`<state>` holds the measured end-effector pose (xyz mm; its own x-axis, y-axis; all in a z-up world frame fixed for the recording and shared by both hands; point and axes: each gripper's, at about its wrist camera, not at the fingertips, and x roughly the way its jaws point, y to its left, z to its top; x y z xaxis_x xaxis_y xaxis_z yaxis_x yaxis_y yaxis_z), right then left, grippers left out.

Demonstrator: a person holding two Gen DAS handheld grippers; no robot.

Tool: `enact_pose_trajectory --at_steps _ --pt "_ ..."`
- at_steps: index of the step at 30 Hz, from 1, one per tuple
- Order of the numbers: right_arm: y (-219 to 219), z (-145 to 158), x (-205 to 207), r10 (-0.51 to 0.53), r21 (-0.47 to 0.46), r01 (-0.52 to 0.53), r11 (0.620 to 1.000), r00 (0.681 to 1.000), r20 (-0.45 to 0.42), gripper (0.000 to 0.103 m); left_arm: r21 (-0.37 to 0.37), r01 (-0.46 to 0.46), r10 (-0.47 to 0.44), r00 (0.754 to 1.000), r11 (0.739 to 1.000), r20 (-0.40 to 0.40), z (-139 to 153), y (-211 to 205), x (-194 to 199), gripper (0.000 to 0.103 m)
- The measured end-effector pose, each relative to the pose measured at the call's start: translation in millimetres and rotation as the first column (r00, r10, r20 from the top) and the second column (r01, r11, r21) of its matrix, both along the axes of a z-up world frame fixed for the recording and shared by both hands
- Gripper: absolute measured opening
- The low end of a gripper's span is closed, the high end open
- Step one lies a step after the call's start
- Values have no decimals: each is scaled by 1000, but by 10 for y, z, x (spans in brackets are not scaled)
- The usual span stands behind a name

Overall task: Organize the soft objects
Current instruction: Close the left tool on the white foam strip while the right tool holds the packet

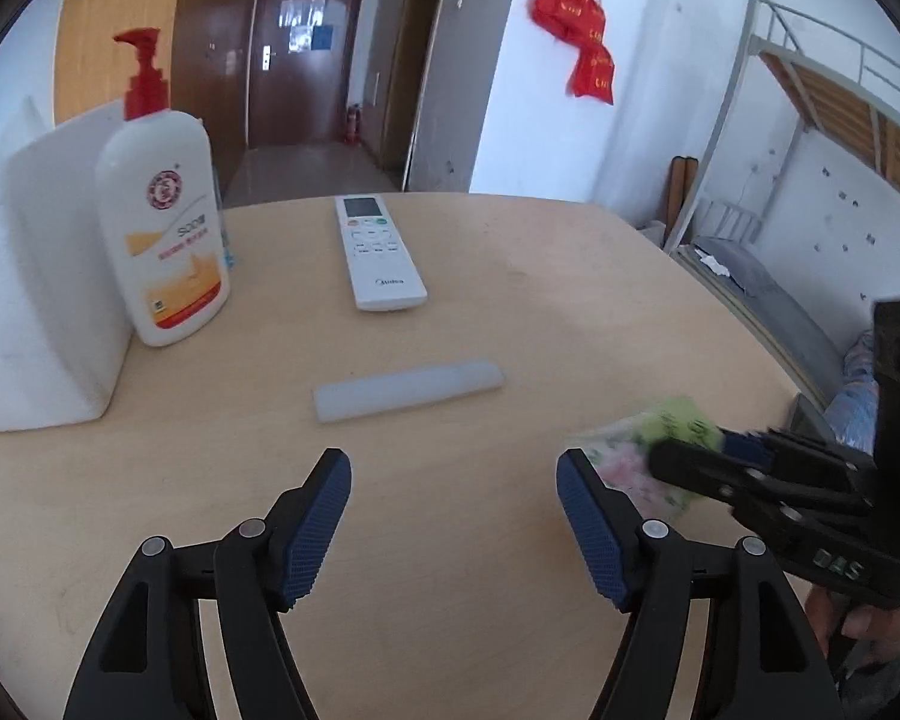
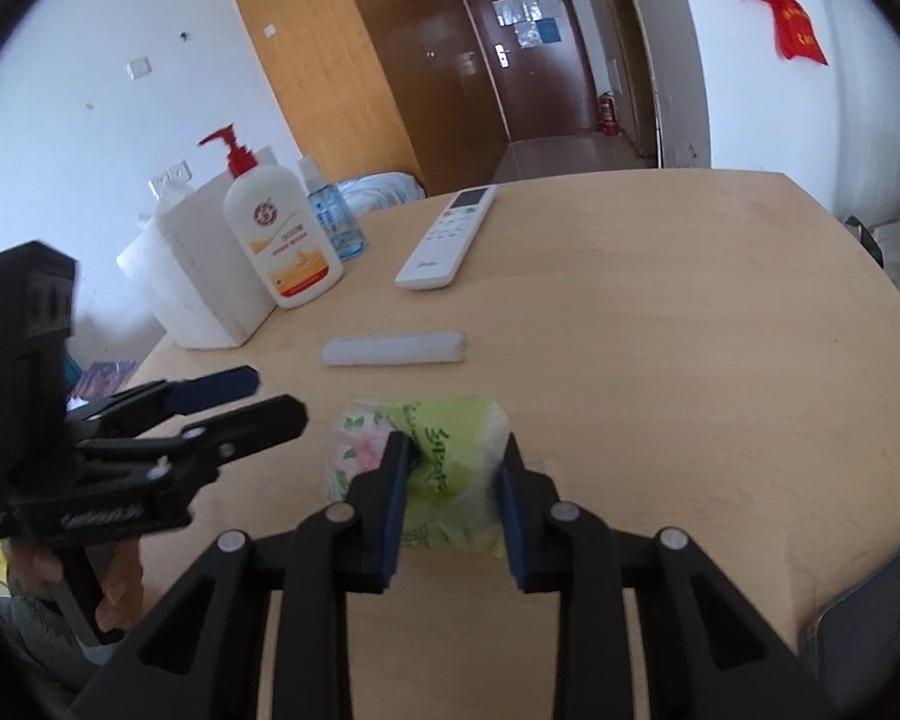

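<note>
Pinching the crinkly green tissue pack (image 2: 450, 468), the right hand-held gripper (image 2: 450, 474) dents it; left hand-held gripper (image 1: 453, 516) gapes empty.

Left gripper (image 1: 453, 519) agape (empty); right gripper (image 2: 450, 504) clamped.

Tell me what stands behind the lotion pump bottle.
Behind the lotion bottle stands a small clear blue spray bottle, its lower left side covered by the lotion bottle. A white foam block stands beside them.

I can read "Midea" on the white remote (image 1: 380, 251) near the table's far edge. The lotion bottle (image 1: 163, 222) shows "SOD".
</note>
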<state>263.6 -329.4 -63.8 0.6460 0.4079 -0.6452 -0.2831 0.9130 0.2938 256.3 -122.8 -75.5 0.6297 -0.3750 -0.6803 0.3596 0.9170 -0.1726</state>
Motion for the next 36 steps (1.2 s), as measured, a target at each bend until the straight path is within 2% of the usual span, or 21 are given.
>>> enact_pose_trajectory --at_steps 3,7,13,23,27,32,36 --pt "-80 10 4 -12 19 12 1000 1000 3 32 31 -21 22 999 999 -27 -19 -35 202 72" --pt "-99 22 39 -4 39 4 999 1000 4 32 76 -44 45 999 996 -19 -54 -50 427 72" --pt "-114 27 109 11 51 -11 999 1000 4 32 75 -3 7 999 997 -44 -143 -67 643 72" --pt "-142 20 135 25 71 -25 997 1000 1 32 167 52 -46 998 985 -42 -274 -150 850 72" --pt "-150 26 127 24 72 -25 997 1000 3 32 166 68 -56 995 984 -79 -345 -153 904 72" --pt "-163 33 114 18 74 -18 997 1000 1 32 168 78 -64 994 983 -84 -362 -142 894 72" --pt "-165 44 104 17 75 -17 997 1000 1 32 229 102 -87 993 968 -77 -399 -192 911 72"
